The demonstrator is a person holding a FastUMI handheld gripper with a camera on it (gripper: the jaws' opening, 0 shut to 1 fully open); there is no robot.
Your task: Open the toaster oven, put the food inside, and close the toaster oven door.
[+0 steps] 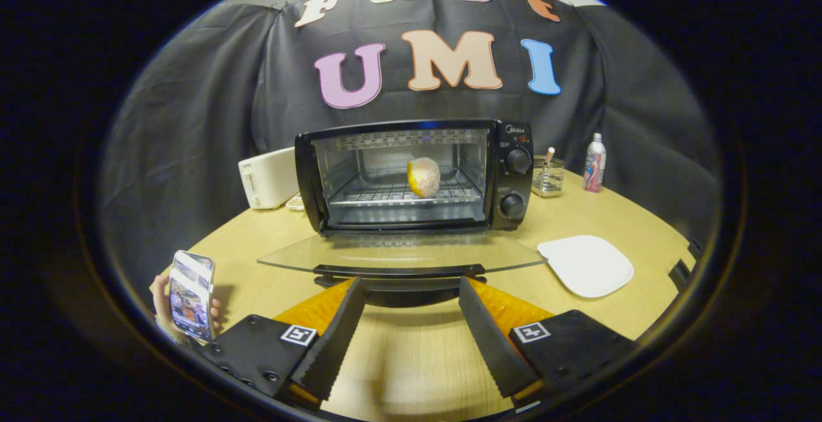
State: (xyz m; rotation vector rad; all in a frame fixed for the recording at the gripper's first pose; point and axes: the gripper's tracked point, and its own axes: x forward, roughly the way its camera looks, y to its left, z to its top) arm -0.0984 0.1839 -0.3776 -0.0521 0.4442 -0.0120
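A black toaster oven [507, 181] stands at the back of the wooden table with its glass door [398, 252] folded down flat toward me. A round yellowish piece of food [424, 176] rests on the wire rack inside. The door's black handle [399, 272] lies just ahead of my fingertips. My gripper [411, 290] is open, its two fingers spread apart with nothing between them, just short of the handle.
An empty white plate [585, 265] lies right of the door. A white toaster [268, 178] stands left of the oven. A clear holder [548, 176] and a bottle [594, 163] stand at the back right. A hand holds a phone [191, 295] left of my fingers.
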